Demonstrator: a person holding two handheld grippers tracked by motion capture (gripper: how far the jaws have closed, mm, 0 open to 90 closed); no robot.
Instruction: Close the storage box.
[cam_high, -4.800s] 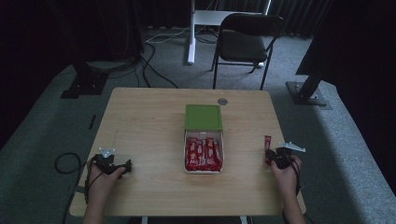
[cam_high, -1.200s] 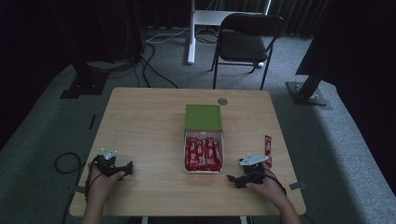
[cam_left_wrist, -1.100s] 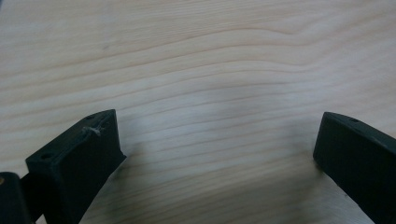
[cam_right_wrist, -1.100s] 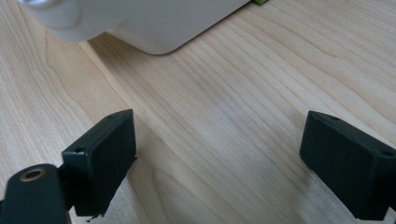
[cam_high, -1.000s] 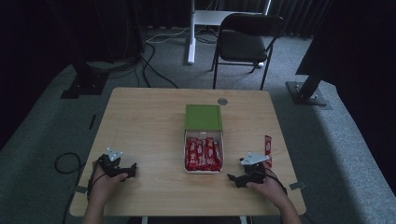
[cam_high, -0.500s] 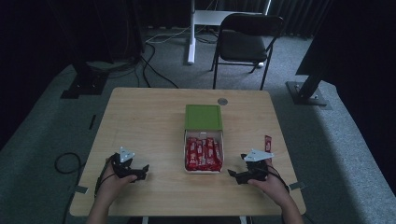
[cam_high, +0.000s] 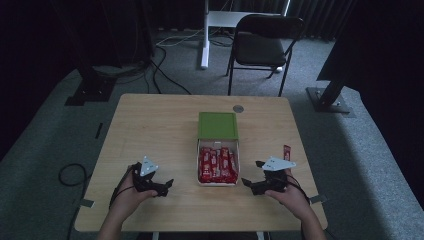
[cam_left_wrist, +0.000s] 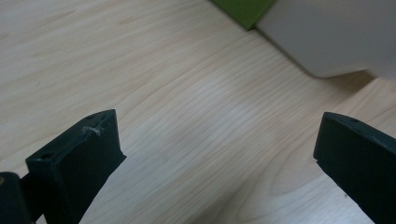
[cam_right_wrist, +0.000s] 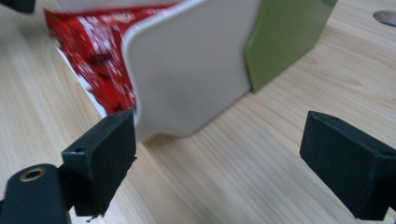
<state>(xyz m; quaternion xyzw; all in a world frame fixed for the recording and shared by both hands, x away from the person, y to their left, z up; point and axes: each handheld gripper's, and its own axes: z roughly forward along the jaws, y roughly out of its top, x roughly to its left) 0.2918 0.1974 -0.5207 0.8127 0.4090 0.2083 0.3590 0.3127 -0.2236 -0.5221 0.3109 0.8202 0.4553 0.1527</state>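
The left tongs (cam_high: 161, 185) and right tongs (cam_high: 250, 183) are resting low at the near edge of the counter (cam_high: 150, 130), both released, jaws standing wide apart and gripping nothing. The white tray (cam_high: 218, 181) of red snack bars (cam_high: 218, 162) is lying between them, its long axis running away from the person. The right tongs are sitting nearer, the tray's corner just beyond the jaws; the left tongs are facing bare wood. Farther off, the green lid (cam_high: 218, 125) is touching the tray's far end. A single red bar (cam_high: 286, 150) is partly hidden behind the right tongs' plate; wrapper print is unreadable
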